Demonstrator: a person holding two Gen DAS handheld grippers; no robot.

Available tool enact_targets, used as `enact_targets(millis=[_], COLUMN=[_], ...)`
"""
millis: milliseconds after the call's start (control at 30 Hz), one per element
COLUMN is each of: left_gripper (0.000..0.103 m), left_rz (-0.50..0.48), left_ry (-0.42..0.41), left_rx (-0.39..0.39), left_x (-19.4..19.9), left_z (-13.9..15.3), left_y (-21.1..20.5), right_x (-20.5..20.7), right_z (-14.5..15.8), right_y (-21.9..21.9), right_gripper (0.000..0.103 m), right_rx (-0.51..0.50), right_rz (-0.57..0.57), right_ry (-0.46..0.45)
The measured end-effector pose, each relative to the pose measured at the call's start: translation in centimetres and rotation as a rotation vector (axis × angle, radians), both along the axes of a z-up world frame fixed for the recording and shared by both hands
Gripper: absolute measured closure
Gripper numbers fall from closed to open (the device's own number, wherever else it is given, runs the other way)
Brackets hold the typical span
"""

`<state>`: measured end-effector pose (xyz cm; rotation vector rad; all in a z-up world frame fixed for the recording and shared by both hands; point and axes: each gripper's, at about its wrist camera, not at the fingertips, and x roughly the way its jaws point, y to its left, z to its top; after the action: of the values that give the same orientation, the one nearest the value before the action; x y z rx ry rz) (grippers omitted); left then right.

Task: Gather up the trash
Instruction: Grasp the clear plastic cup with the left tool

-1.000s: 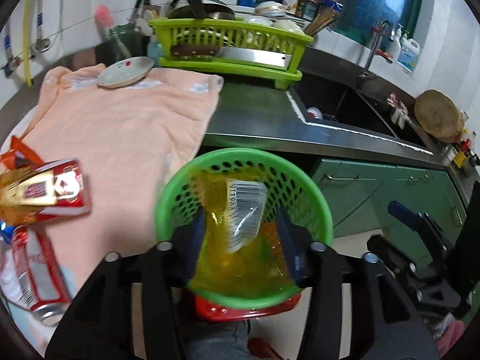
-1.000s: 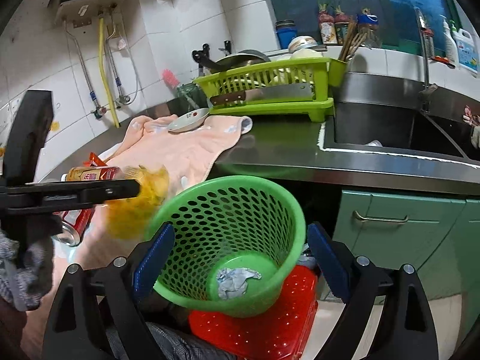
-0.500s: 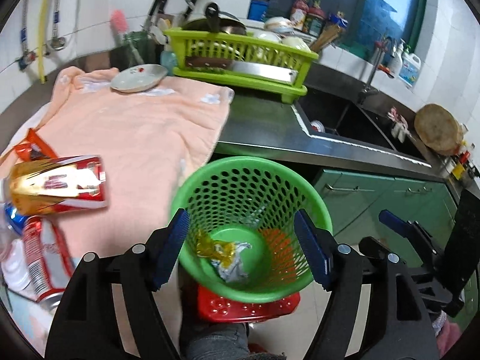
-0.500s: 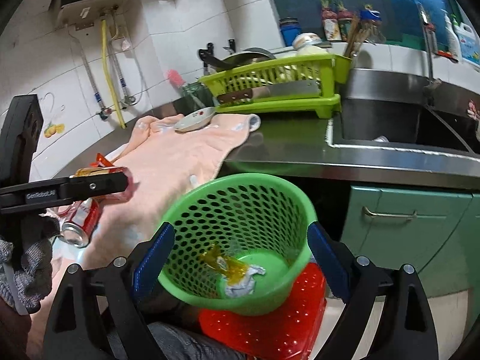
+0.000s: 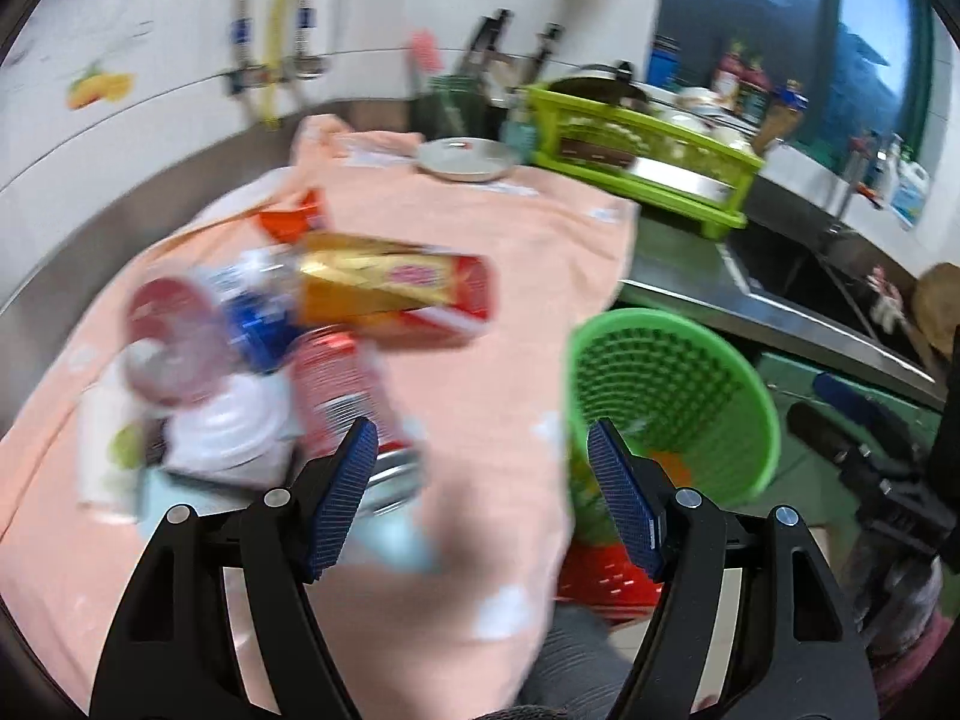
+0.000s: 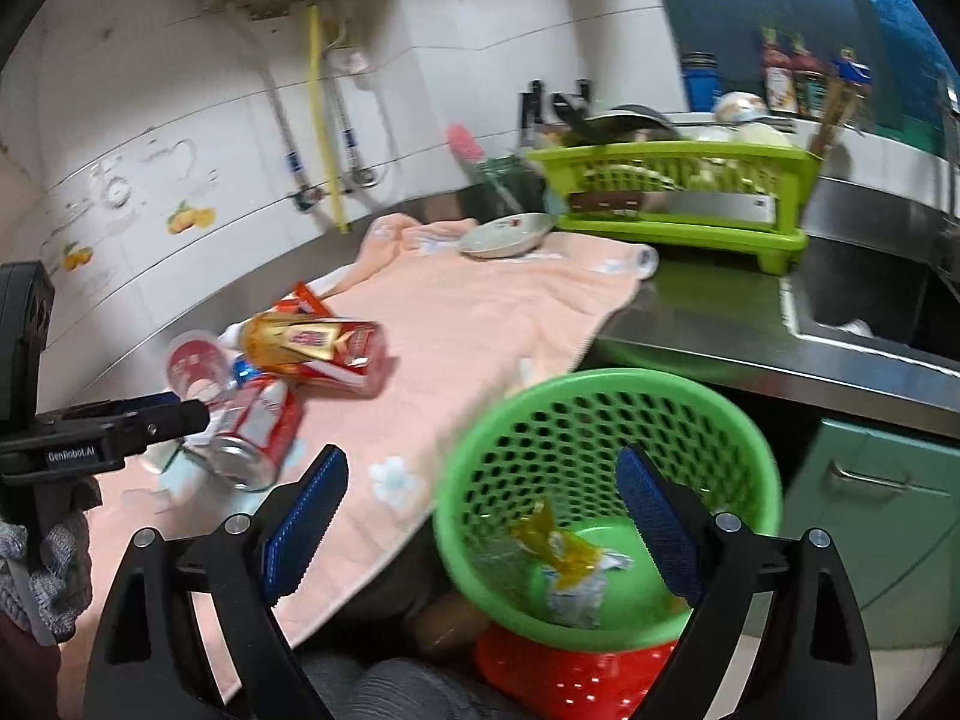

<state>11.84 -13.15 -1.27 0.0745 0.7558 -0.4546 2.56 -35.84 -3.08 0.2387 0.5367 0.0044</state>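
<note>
A green mesh basket (image 6: 606, 414) (image 5: 678, 372) stands on a red stool by the counter edge. It holds a yellow wrapper (image 6: 555, 543) and a crumpled white paper (image 6: 576, 597). Trash lies in a pile on the peach towel (image 5: 498, 252): a gold and red packet (image 5: 390, 291) (image 6: 312, 345), a red can (image 6: 252, 429) (image 5: 342, 390), a blue-labelled bottle (image 5: 252, 324) and a white cup (image 5: 108, 450). My left gripper (image 5: 483, 492) is open and empty above the towel, near the can. My right gripper (image 6: 480, 516) is open and empty at the basket's rim.
A lime dish rack (image 6: 678, 192) with a knife and dishes stands at the back. A small plate (image 6: 507, 234) rests on the towel's far end. The steel sink (image 6: 870, 306) lies to the right, with green cabinets (image 6: 876, 480) below.
My left gripper let go of the yellow wrapper, which fell into the basket. It then swung left from over the basket towards the trash pile. The right gripper turned slightly left.
</note>
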Motion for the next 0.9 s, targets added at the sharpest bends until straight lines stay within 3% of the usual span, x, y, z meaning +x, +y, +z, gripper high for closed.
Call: enact_targets(millis=[167,333,467,667,900], left_gripper=[0.03,0.022,0.022,0.022,0.022], left_rz=[0.06,0.081,0.085,0.067,0.06], left_ry=[0.0,-0.011,0.032,0.106,0.123], left_rx=[0.025,0.062,0.096,0.09,0.103], left_x=[-0.9,-1.9,-1.7,-0.8,0.0], left_z=[-0.5,-1.4,-3.2,-5.8,-7.4], left_y=[4.4,7.7,9.6,11.3,11.9], right_x=[0.7,1.6,2.4,3.3,4.6], right_z=[0.2,0.3,0.0,-0.2,-0.3], right_y=[2.8,5.4,7.3,9.7,12.0], right_gripper=[0.015,0.015,0.015,0.015,0.015], right_rx=[0.002,0.006,0.01,-0.011,-0.022], right_rz=[0.061,0.116,0.159,0.205,0.245], right_ry=[-0.008,-0.002,0.011,0.024,0.045])
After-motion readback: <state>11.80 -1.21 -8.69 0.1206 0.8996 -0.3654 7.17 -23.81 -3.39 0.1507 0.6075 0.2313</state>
